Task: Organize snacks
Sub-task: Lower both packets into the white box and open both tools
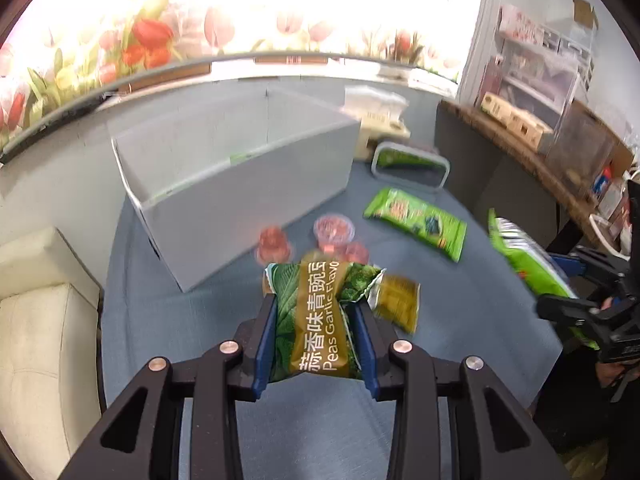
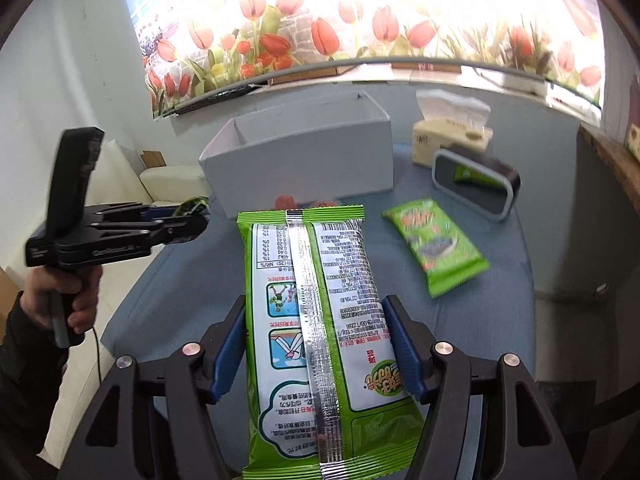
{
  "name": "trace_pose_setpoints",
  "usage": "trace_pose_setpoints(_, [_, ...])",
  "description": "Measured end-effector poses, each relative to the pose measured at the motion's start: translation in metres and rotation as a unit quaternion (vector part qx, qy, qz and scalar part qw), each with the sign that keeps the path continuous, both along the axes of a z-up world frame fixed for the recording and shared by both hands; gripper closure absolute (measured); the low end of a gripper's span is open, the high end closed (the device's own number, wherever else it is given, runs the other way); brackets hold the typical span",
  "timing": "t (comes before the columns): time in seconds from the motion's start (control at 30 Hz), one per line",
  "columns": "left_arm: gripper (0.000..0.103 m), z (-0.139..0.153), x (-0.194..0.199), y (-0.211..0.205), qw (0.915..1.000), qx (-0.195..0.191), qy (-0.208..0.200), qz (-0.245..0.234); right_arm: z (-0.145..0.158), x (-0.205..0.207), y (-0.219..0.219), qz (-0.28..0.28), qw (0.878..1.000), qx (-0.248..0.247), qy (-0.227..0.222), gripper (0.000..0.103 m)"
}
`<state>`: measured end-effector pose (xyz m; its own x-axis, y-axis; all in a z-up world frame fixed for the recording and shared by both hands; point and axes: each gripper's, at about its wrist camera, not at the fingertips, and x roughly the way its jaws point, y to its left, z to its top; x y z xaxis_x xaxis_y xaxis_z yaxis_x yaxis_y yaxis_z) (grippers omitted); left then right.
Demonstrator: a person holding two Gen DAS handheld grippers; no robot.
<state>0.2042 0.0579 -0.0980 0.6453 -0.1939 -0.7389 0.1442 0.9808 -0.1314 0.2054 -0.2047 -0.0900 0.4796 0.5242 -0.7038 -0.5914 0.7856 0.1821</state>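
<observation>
The pea packet (image 1: 316, 320), a green bag with a brown band reading "Peas Garlic Flavo", sits pinched between the blue pads of the left gripper (image 1: 315, 308), lifted clear of the blue tablecloth (image 1: 200, 320) in front of the grey box (image 1: 240, 184). The jaws are drawn narrow and bite into the bag's sides. Just beyond it, near the box's front wall, stand three pink jelly cups (image 1: 334, 230), and a small yellow packet (image 1: 398, 302) lies beside the held bag. The right gripper (image 2: 316, 336) holds a long green wrapper (image 2: 316, 320) seam side up, its jaws about halfway apart and pressed on both edges. Right of the box a second green wrapper (image 2: 434, 246) lies flat, with a grey-rimmed clock (image 2: 474, 184) and a tissue pack (image 2: 450, 136) behind it.
</observation>
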Motion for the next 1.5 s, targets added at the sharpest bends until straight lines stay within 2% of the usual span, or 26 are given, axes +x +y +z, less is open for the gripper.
trace_pose_setpoints(0.13, [0.063,0.026,0.013,0.013,0.9995,-0.011,-0.024,0.019,0.02,0.024,0.018,0.01,1.0,-0.002,-0.022,0.033])
trace_pose_setpoints(0.3, [0.063,0.055,0.052,0.046,0.9959,-0.047,-0.042,0.065,0.05,0.08,0.056,0.009,0.998,-0.011,-0.06,0.033])
trace_pose_setpoints(0.5, [0.063,0.075,0.108,0.079,0.9919,-0.066,-0.044,0.1,0.071,0.158,0.116,0.009,0.998,-0.015,-0.062,0.033])
trace_pose_setpoints(0.6, [0.063,0.074,0.134,0.096,0.9911,-0.065,-0.034,0.112,0.069,0.192,0.144,0.012,0.998,-0.018,-0.052,0.033])
trace_pose_setpoints(0.73, [0.063,0.063,0.161,0.112,0.9917,-0.053,-0.027,0.114,0.056,0.227,0.181,0.027,0.997,-0.05,-0.046,0.033])
trace_pose_setpoints(0.97, [0.063,0.045,0.184,0.125,0.9923,-0.049,-0.008,0.113,0.04,0.255,0.208,0.035,0.997,-0.048,-0.039,0.033])
trace_pose_setpoints(1.0, [0.062,0.044,0.184,0.125,0.9925,-0.048,-0.01,0.112,0.038,0.258,0.211,0.036,0.997,-0.049,-0.041,0.03])
trace_pose_setpoints(1.03, [0.061,0.043,0.186,0.125,0.9928,-0.045,-0.01,0.111,0.036,0.26,0.214,0.037,0.997,-0.051,-0.044,0.023])
trace_pose_setpoints(1.07, [0.05,0.042,0.187,0.126,0.9932,-0.043,-0.008,0.108,0.033,0.262,0.216,0.035,0.997,-0.056,-0.048,0.017])
trace_pose_setpoints(1.1, [0.04,0.04,0.189,0.126,0.9935,-0.039,-0.004,0.107,0.032,0.264,0.218,0.029,0.996,-0.06,-0.053,0.005])
trace_pose_setpoints(1.13, [0.02,0.04,0.189,0.127,0.9932,-0.034,-0.006,0.111,0.03,0.266,0.218,0.019,0.996,-0.063,-0.059,0.0])
trace_pose_setpoints(1.17, [0.008,0.041,0.186,0.127,0.9929,-0.032,-0.019,0.113,0.028,0.268,0.218,0.018,0.996,-0.06,-0.059,0.0])
trace_pose_setpoints(1.23, [0.004,0.044,0.181,0.129,0.9923,-0.029,-0.039,0.114,0.025,0.27,0.216,0.023,0.997,-0.046,-0.049,0.0])
trace_pose_setpoints(1.5, [0.002,0.048,0.177,0.132,0.9918,-0.012,-0.031,0.123,0.019,0.266,0.198,0.012,0.998,-0.036,-0.05,0.0])
